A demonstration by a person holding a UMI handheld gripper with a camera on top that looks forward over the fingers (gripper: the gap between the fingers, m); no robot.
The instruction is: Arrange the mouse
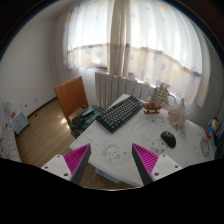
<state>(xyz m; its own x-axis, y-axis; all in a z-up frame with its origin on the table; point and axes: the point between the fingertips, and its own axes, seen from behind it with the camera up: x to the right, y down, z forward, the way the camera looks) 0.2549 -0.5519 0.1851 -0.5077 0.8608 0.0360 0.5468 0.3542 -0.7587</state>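
A dark mouse (167,139) lies on the white table (125,140), beyond my right finger and to its right. A black keyboard (119,112) lies farther back at the table's middle, running diagonally. My gripper (112,160) is open and empty, held above the table's near edge. Its pink pads (78,157) stand wide apart with bare tabletop between them.
A wooden chair (72,97) stands left of the table. A small wooden model (155,100) and a pale ornament (177,114) sit at the far right of the table. A radiator (112,88) and curtained window (130,40) lie behind. Wooden floor (40,130) shows at left.
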